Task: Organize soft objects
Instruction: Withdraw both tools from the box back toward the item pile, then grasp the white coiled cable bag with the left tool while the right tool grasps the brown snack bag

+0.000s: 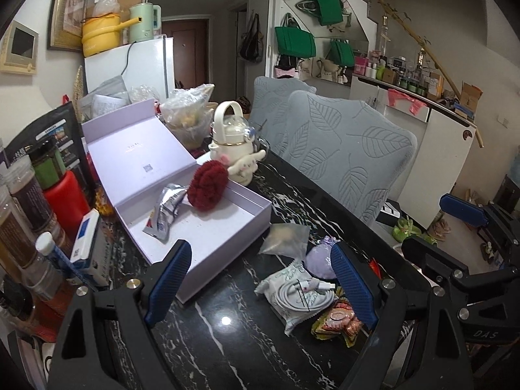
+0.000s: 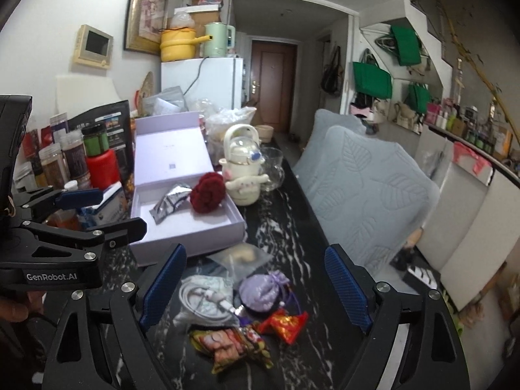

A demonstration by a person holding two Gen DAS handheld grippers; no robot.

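Observation:
An open lilac box (image 1: 208, 227) (image 2: 182, 224) lies on the black marble table, holding a dark red knitted flower (image 1: 208, 185) (image 2: 208, 191) and a silver sachet (image 1: 167, 209) (image 2: 170, 203). In front of it lie a clear pouch (image 1: 286, 235) (image 2: 242, 256), a lilac drawstring pouch (image 1: 320, 258) (image 2: 263, 291), a white cable on a packet (image 1: 299, 294) (image 2: 203, 299), and colourful snack packets (image 1: 338, 321) (image 2: 230, 344). My left gripper (image 1: 260, 284) is open and empty above the table. My right gripper (image 2: 256, 287) is open and empty over the small items.
Jars and a red bottle (image 1: 66, 201) (image 2: 104, 167) crowd the table's left. A cream Cinnamoroll bottle (image 1: 232, 143) (image 2: 243, 165) and a glass cup (image 2: 273, 169) stand behind the box. Grey leaf-pattern chairs (image 1: 344, 149) (image 2: 367, 182) line the right edge.

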